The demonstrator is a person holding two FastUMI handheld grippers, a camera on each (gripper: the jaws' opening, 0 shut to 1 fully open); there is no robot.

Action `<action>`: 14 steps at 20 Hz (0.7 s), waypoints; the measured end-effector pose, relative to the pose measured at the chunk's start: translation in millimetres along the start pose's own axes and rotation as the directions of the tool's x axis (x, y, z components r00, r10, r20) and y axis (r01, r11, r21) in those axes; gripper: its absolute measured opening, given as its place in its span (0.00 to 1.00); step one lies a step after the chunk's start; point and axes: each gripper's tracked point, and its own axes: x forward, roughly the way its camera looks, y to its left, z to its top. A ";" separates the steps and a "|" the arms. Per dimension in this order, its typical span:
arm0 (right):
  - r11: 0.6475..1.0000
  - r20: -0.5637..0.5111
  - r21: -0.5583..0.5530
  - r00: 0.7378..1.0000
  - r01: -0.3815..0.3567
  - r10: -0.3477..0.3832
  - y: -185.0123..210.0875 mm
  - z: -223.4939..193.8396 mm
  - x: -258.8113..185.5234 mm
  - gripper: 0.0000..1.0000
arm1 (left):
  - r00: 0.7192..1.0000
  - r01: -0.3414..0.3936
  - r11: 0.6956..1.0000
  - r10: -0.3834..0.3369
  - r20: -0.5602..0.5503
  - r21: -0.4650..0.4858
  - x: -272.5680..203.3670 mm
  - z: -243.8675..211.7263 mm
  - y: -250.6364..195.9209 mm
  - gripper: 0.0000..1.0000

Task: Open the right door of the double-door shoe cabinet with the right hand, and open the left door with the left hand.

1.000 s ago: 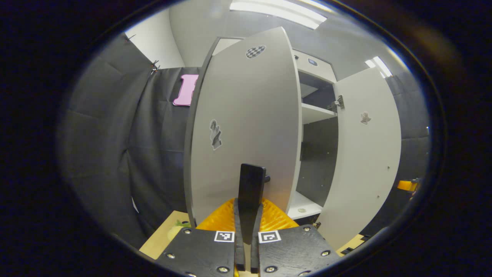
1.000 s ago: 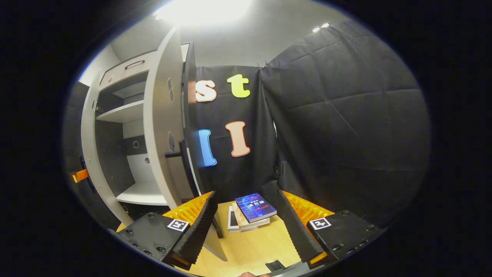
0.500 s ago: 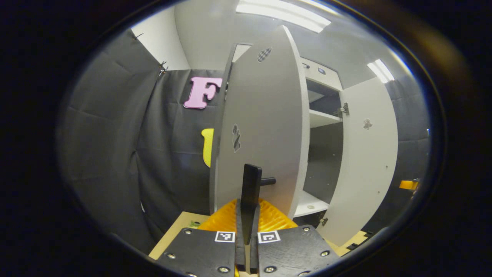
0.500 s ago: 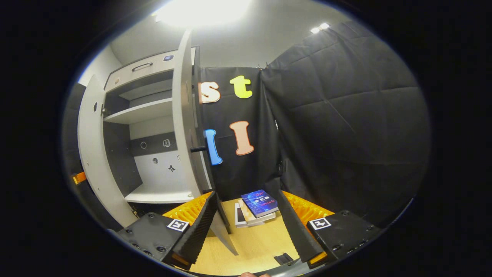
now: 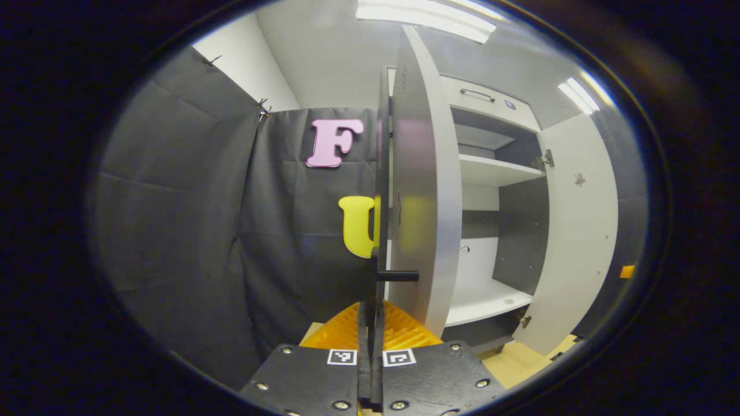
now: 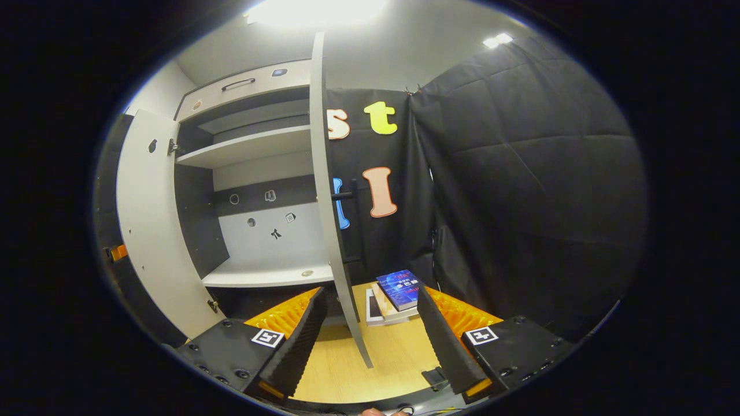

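The shoe cabinet point(image 5: 491, 170) stands with both doors swung out. In the left gripper view the left door point(image 5: 419, 190) is seen edge-on, and my left gripper point(image 5: 370, 323) is shut on its black bar handle point(image 5: 377, 271). The right door point(image 5: 578, 231) stands wide open at the far side. In the right gripper view the right door point(image 6: 326, 202) is also edge-on, with its handle point(image 6: 344, 196) on the far face. My right gripper point(image 6: 373, 341) is open; the door's lower edge passes between its fingers without touching them. The left door point(image 6: 150, 231) shows at the left.
Inside the cabinet are an upper shelf point(image 6: 248, 153) and a bottom shelf point(image 6: 266, 277) with a small round thing on it. A stack of books point(image 6: 399, 289) lies on the wooden floor point(image 6: 347, 375) by the black cloth wall, right of the right door.
My left gripper has pulled the left door further open, from slanted to edge-on. In the right gripper view the right door has swung to edge-on and more of the cabinet's inside shows.
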 end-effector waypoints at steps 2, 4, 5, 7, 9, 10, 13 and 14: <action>1.000 -0.007 -0.006 1.000 -0.012 0.012 1.0 -0.3 -1.6 0.98 | 1.000 0.008 0.999 -0.008 -0.002 -0.043 -6.9 0.4 -2.3 0.01; 1.000 -0.014 -0.001 0.999 -0.029 0.029 -1.5 1.6 -0.9 0.98 | 1.000 -0.022 0.999 0.022 -0.009 -0.032 -11.7 -2.1 -2.0 0.00; 0.999 -0.011 0.005 0.999 -0.038 0.038 -2.3 2.9 0.5 0.98 | 0.999 -0.044 0.999 0.043 -0.017 -0.024 -16.2 -1.3 -1.8 0.01; 0.998 -0.008 0.015 0.998 -0.054 0.054 -8.1 6.9 5.8 0.98 | 0.997 -0.080 0.997 0.080 -0.025 -0.009 -30.7 -0.4 -6.0 0.01; 0.998 -0.013 0.016 0.998 -0.065 0.065 -18.0 10.0 13.0 0.92 | 0.995 -0.092 0.996 0.092 -0.031 -0.001 -52.7 6.0 -18.2 0.01; 0.997 -0.007 0.016 0.997 -0.074 0.074 -23.0 14.0 15.6 0.92 | 0.995 -0.094 0.996 0.094 -0.028 0.008 -63.2 10.4 -26.6 0.01; 0.995 0.016 0.015 0.995 -0.099 0.099 -35.0 26.3 23.8 0.98 | 0.994 -0.104 0.993 0.102 0.028 0.055 -96.9 30.6 -55.1 0.00; 0.994 0.027 0.010 0.993 -0.113 0.113 -37.4 31.3 27.9 0.92 | 0.994 -0.102 0.992 0.098 0.057 0.071 -106.5 36.2 -68.6 0.01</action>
